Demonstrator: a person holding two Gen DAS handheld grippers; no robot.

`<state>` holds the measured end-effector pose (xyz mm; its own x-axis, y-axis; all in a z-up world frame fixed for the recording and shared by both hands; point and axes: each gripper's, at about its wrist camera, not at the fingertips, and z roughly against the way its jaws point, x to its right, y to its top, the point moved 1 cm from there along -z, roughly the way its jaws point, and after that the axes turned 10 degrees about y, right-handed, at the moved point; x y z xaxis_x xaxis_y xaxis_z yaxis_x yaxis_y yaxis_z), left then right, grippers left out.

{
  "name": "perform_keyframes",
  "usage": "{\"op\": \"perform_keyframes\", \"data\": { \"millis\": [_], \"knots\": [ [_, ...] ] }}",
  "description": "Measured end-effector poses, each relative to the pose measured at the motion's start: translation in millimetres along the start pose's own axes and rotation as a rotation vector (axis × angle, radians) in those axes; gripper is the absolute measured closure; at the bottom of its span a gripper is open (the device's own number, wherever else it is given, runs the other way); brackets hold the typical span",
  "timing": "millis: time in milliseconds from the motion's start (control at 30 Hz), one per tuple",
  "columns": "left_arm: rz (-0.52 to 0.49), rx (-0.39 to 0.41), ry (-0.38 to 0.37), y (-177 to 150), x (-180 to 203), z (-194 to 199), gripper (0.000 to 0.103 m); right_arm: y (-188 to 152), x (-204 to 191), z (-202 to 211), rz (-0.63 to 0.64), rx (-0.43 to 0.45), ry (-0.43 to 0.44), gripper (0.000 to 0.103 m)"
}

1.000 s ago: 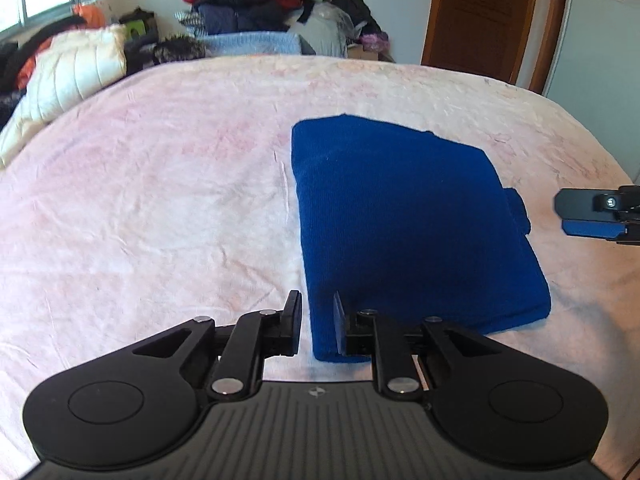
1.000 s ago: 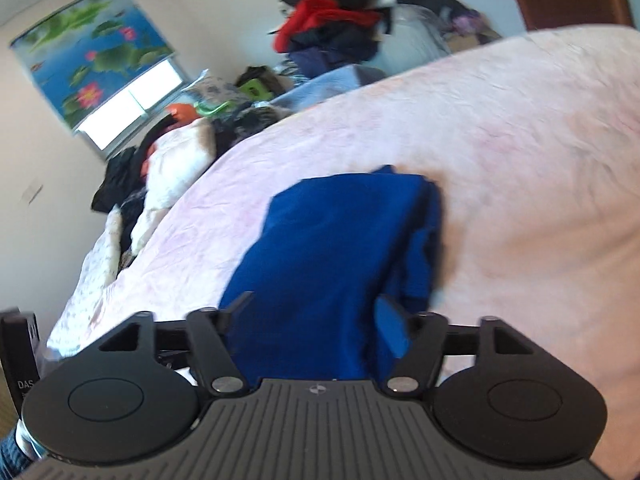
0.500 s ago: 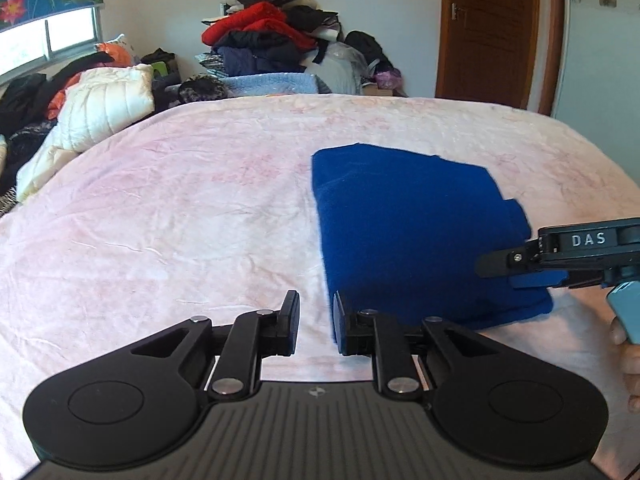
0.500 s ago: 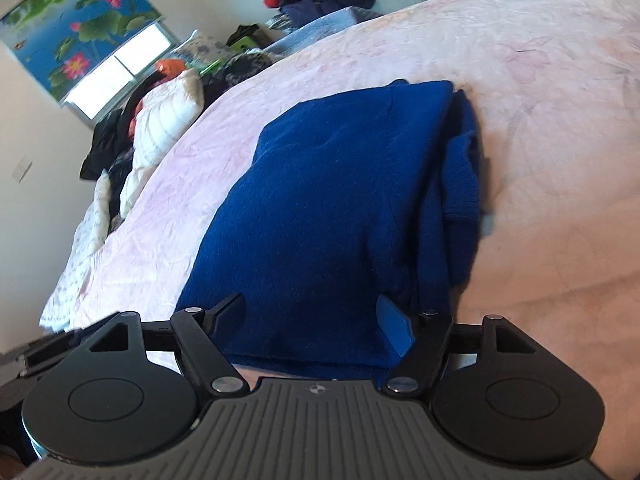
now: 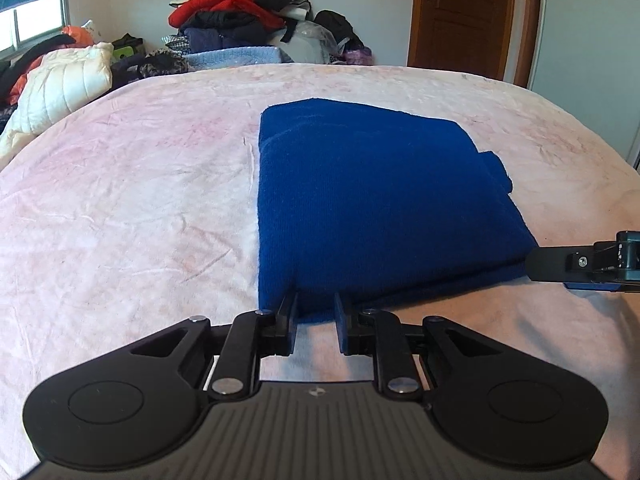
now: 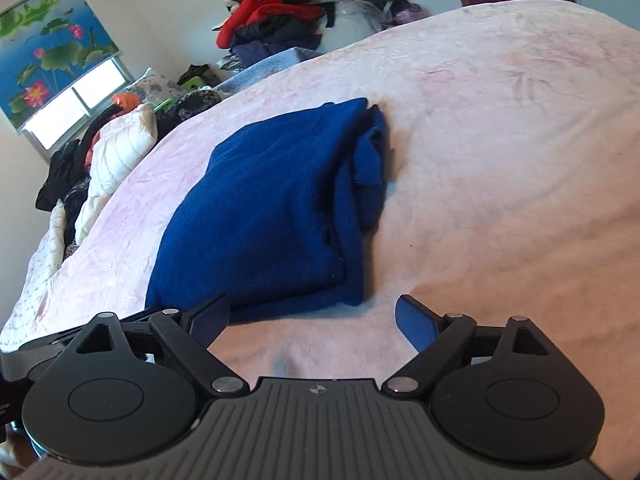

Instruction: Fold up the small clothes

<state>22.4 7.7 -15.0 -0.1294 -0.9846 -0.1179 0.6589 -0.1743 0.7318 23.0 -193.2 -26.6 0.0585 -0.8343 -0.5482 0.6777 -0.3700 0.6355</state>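
Pink bed [image 5: 120,208] w/ folded blue garment [image 5: 372,204] lying flat.

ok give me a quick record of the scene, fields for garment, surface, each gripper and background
garment: blue sweater, folded into a rectangle, lying flat
surface: pink bedspread
left gripper: jaws narrow, at the sweater's near edge, nothing pinched
right gripper: jaws have just been opening, wide, nothing between them
background: clothes pile, wooden door

Plain royal-blue garment [image 5: 372,208] on mottled pale-pink blanket [image 5: 120,208].
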Motion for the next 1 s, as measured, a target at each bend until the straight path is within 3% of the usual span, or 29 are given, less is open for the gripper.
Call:
{"op": "perform_keyframes", "data": {
  "millis": [33,100,167,200,333,433,533,1000],
  "knots": [
    [0.006,0.004,0.008,-4.1,-1.3,2.9,0.083,-1.6,-2.5,2.4,0.019,0.002,-0.017,0.011],
    [0.018,0.01,0.052,-15.0,-3.1,4.4,0.065,-9.5,-7.9,5.6,0.082,0.012,-0.065,0.009],
    [0.038,0.014,0.098,-26.6,-4.5,4.3,0.025,-18.7,-11.7,2.9,0.134,0.004,-0.119,0.009],
    [0.056,0.032,0.121,-31.1,-5.6,6.0,0.02,-23.8,-12.6,0.0,0.163,-0.009,-0.142,0.009],
    [0.073,0.054,0.137,-39.6,-6.6,7.5,0.018,-38.1,-25.5,-10.7,0.3,-0.027,-0.229,0.001],
    [0.092,0.032,0.15,-36.5,-10.6,1.2,0.006,-47.8,-31.0,-20.9,0.372,-0.013,-0.29,0.001],
    [0.114,0.014,0.136,-34.8,-15.6,-2.9,0.0,-50.3,-31.5,-20.3,0.353,0.01,-0.326,0.001],
    [0.065,0.033,0.14,-42.0,-4.1,5.6,0.0,-51.3,-32.0,-20.9,0.338,0.021,-0.348,0.0]
  ]
}}
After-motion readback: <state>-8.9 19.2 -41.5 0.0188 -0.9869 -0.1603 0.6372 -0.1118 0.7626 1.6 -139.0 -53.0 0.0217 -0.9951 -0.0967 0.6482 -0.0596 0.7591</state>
